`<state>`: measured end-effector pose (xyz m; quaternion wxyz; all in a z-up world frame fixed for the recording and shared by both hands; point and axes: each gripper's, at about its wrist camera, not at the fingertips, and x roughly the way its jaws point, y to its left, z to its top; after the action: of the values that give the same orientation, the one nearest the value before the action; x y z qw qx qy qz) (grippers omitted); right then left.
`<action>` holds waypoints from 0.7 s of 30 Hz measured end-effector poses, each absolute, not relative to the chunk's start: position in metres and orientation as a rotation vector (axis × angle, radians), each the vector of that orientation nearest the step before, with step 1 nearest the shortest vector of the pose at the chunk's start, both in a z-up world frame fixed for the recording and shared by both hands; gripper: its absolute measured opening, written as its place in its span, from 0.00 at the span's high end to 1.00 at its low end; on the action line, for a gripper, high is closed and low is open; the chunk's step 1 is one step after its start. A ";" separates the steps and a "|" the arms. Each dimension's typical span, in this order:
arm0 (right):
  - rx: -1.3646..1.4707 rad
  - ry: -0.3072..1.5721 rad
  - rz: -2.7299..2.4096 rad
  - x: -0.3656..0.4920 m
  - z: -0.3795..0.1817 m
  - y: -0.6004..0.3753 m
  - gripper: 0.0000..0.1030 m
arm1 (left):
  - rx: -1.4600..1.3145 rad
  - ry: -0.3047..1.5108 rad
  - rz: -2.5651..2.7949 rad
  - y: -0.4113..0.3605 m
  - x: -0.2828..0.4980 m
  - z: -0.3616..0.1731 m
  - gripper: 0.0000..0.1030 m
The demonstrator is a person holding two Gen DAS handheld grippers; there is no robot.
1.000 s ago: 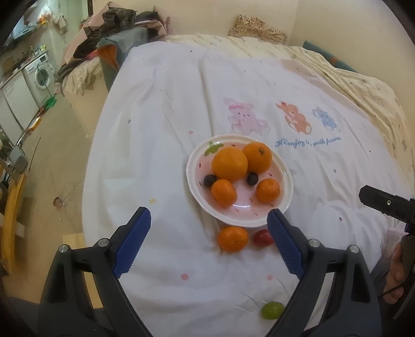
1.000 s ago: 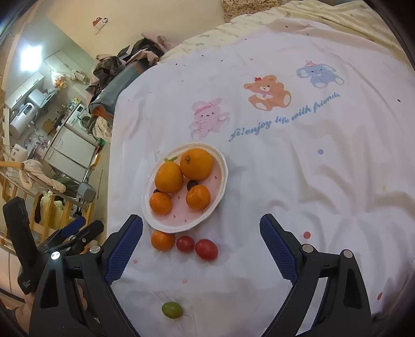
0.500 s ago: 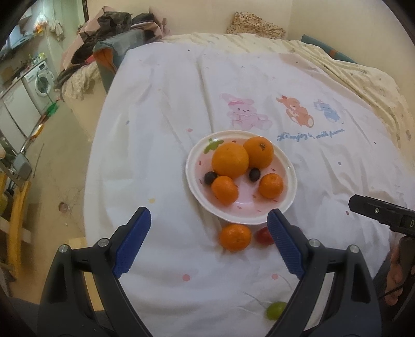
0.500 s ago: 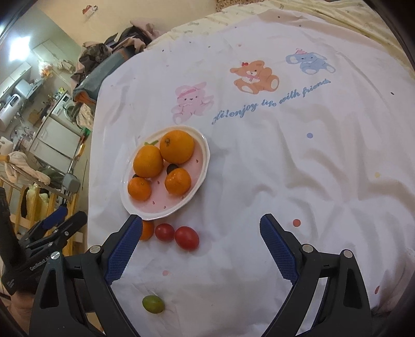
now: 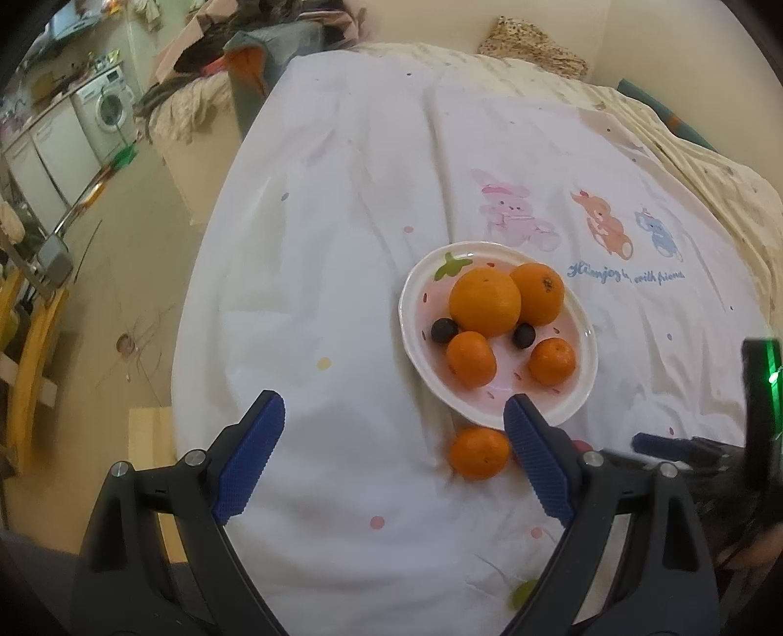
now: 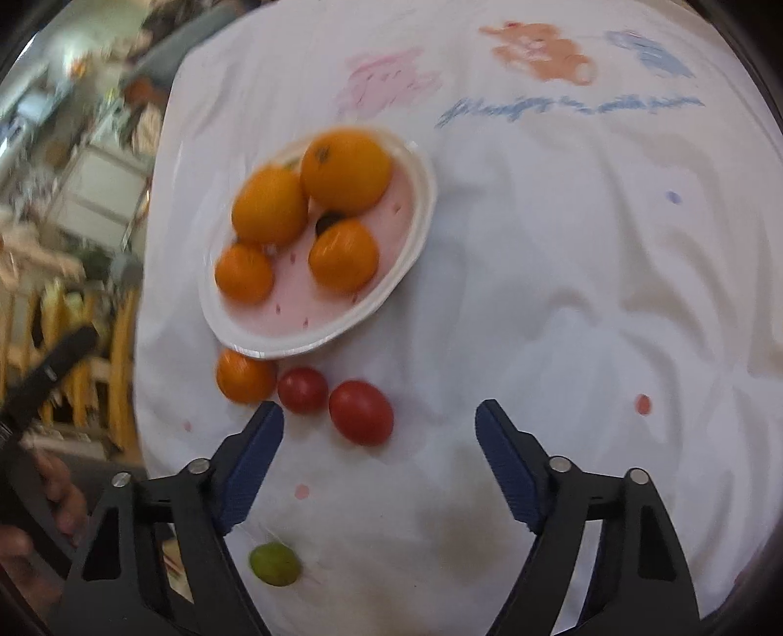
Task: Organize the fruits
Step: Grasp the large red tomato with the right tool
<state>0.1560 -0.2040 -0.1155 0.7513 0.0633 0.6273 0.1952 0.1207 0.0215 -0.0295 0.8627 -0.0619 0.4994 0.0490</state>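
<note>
- The white sheet [image 5: 342, 293] on the bed carries cartoon animals and blue script beyond the plate [image 5: 582, 391], its end reading "with friends".
- The plate holds four oranges and two dark berries.
- Just outside its near rim lie a mandarin [image 6: 244, 375], two red tomatoes [image 6: 361, 412] and, nearer, a green fruit [image 6: 274, 563].
- Left claw [image 5: 394, 457] and right claw [image 6: 379, 462] both gape, empty.

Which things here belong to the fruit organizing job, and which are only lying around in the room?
Part of the job:
- plate with four oranges and two dark berries
- loose orange
- two red tomatoes
- green fruit
- left gripper and right gripper, both open

Just lying about:
- washing machine
- clothes pile
- patterned pillow
</note>
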 end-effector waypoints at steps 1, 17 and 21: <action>0.106 1.369 0.435 0.155 -0.117 -0.199 0.22 | -0.133 1.052 0.102 0.022 0.121 -0.030 0.13; -0.123 1.355 0.507 0.143 -0.129 -0.178 0.66 | -0.146 1.080 0.122 0.026 0.121 -0.036 0.13; -0.064 1.325 0.501 0.142 -0.115 -0.192 0.66 | -0.127 1.086 0.126 0.025 0.122 -0.039 0.13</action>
<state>0.1418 -0.1920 -0.1146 0.7589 -0.0294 0.6085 0.2300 0.1218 0.0250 -0.0392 0.8525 -0.0605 0.5158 0.0600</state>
